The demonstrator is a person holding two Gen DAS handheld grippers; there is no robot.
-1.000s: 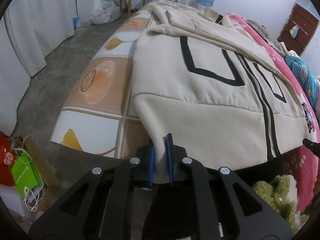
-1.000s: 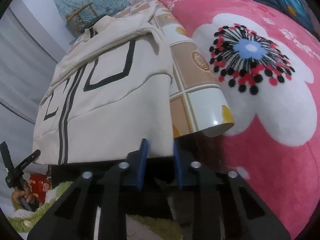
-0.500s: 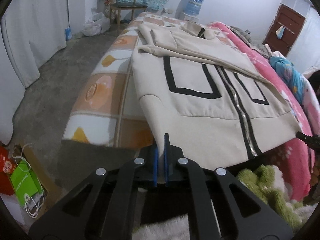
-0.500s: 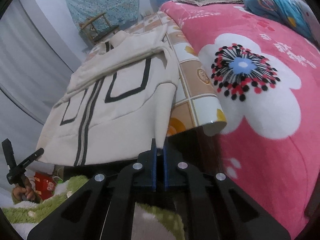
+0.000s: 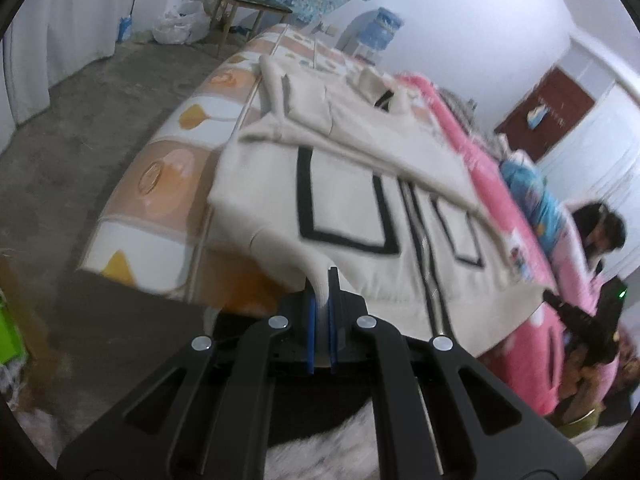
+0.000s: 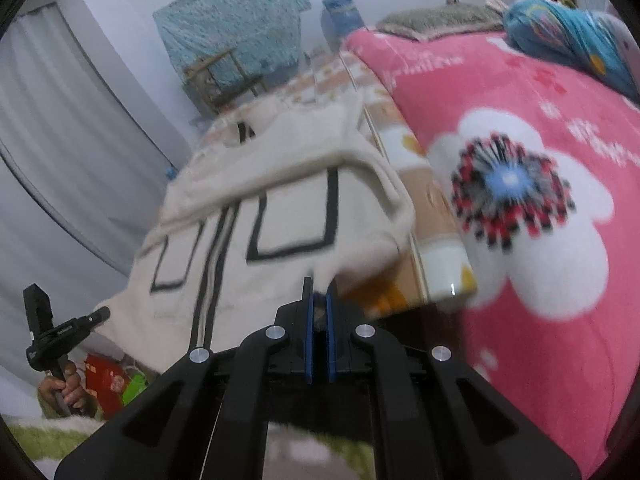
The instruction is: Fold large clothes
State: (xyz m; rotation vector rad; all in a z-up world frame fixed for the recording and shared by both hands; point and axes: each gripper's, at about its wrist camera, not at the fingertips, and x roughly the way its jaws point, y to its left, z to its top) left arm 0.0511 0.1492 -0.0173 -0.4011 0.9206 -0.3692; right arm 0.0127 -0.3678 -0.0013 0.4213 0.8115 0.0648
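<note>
Cream fleece zip jacket with black rectangle outlines (image 5: 360,200) — lying spread across an orange-and-white patterned mat (image 5: 160,184) beside a pink flowered blanket (image 6: 540,220). Left gripper (image 5: 322,280) is clamping one bottom hem corner, jaws narrow on the cloth. Right gripper (image 6: 320,292) is pinching the opposite corner — hem lifting off the mat edge.

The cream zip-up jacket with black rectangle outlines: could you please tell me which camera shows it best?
The left wrist view: the cream zip-up jacket shows sleeves, collar, zip and both rectangles fairly sharply. The right wrist view shows the same front, blurrier.
</note>
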